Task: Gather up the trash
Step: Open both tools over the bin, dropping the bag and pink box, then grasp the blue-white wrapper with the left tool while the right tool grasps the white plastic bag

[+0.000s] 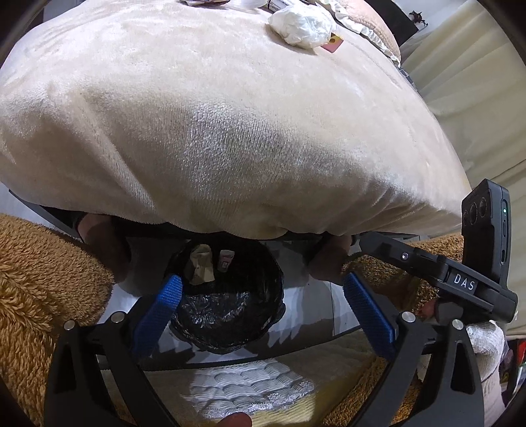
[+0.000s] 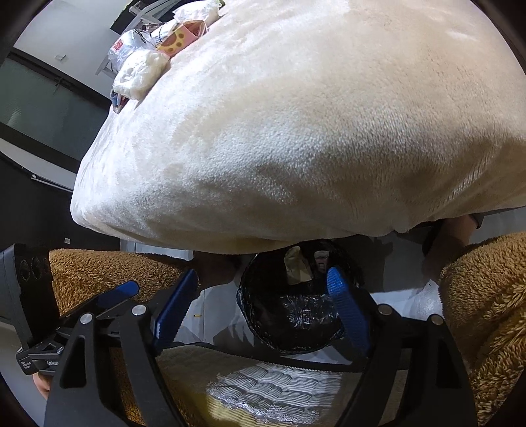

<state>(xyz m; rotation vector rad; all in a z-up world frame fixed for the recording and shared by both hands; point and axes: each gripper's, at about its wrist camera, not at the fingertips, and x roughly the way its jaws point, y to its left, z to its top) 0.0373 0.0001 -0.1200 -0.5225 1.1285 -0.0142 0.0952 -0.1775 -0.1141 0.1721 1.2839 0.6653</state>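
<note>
I am hovering both grippers, left (image 1: 259, 303) and right (image 2: 263, 295), open and empty over the black-lined round bin (image 1: 230, 302), while the crumpled white plastic wad (image 1: 300, 26) is lying far ahead across the cream plush bed (image 1: 230, 131).

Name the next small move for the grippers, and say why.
Probably lift the right gripper toward the crumpled white bag on the cream blanket. Both the right and left gripper hang open and empty above the black-lined bin, which already holds trash, while litter remains at the blanket's far edge.
</note>
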